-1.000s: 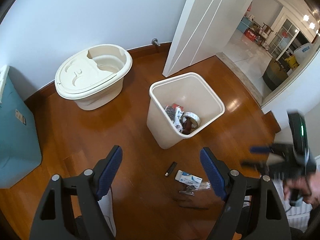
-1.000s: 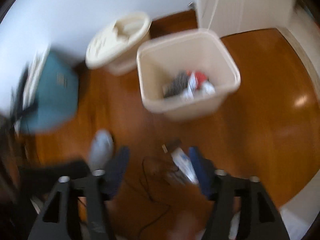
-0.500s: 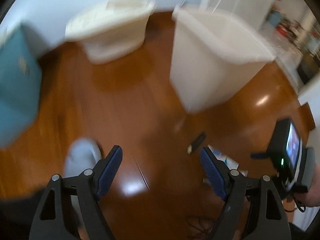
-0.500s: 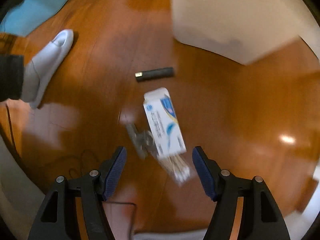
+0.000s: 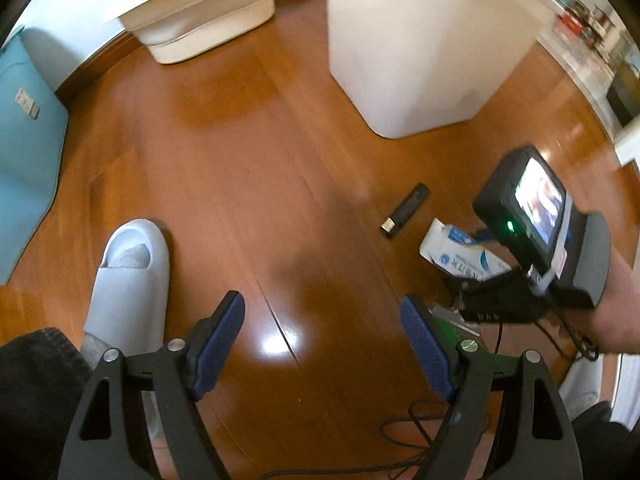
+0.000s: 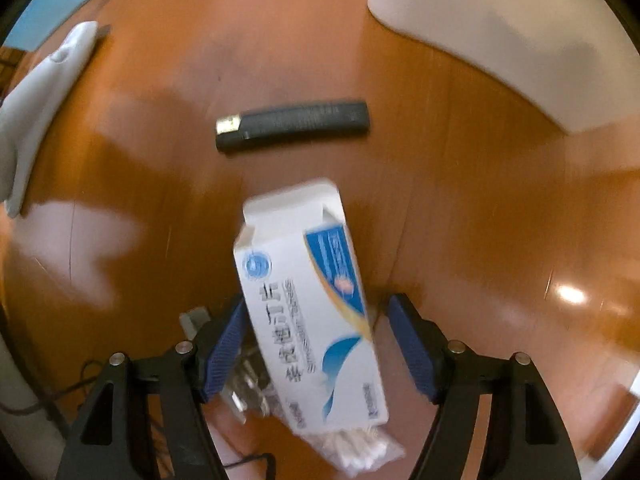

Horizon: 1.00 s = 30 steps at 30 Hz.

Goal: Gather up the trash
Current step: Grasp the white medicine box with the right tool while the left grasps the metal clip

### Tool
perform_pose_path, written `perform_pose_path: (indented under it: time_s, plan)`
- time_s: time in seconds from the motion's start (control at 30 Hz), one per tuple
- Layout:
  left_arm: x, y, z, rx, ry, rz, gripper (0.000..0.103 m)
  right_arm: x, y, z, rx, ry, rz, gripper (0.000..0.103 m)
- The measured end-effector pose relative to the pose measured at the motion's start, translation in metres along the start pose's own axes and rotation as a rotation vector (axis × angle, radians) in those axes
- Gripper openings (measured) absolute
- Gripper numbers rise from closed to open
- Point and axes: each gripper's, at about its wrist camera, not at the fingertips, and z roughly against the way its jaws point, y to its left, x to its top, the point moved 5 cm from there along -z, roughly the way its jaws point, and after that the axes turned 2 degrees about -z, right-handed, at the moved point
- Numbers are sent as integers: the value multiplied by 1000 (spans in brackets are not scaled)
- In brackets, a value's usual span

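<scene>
Lowered grippers; lighter [image 6: 292, 125] beside box [image 6: 312, 304]

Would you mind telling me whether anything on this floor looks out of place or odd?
Yes: litter lies loose on the wooden floor beside the white bin instead of in it: a black lighter, a white-and-blue carton with its end flap open, lying on a clear packet of cotton swabs.
</scene>
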Motion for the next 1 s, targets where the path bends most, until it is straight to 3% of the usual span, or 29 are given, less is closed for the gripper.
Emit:
perform_pose_path:
  time_s: [0.03,0.07,0.17,0.27,0.43,0.57,0.77,0.87,1.0]
  plan:
    - [-2,-2,-2,-1,4,-6,80,1,-1,1,-1,-9,-1,58]
    - [-4,-4,-4,-2,9,-11,80,3,-4,5,11,-28,-12,55]
    - [-8,-15,-9,-17,22,-36,80,3,-17,27,39,-89,-61,55]
    - [-8,-42,-15,-51,19,-127,80,-1,-40,61,79,-176,-131,55]
    - [-10,-91,-41,-93,23,-272,80,-32,-105,102,129,-306,-369,55]
    - [-16,-128,-66,-145,52,-365,80,-67,-138,107,144,-328,-518,55]
    - [-22,-152,-103,-133,98,-456,79,-100,-156,93,170,-336,-624,55]
    - [-16,-159,-113,-149,106,-448,61,-110,-161,85,179,-339,-640,55]
    - [-13,-161,-127,-156,133,-414,45,-124,-171,75,184,-333,-661,56]
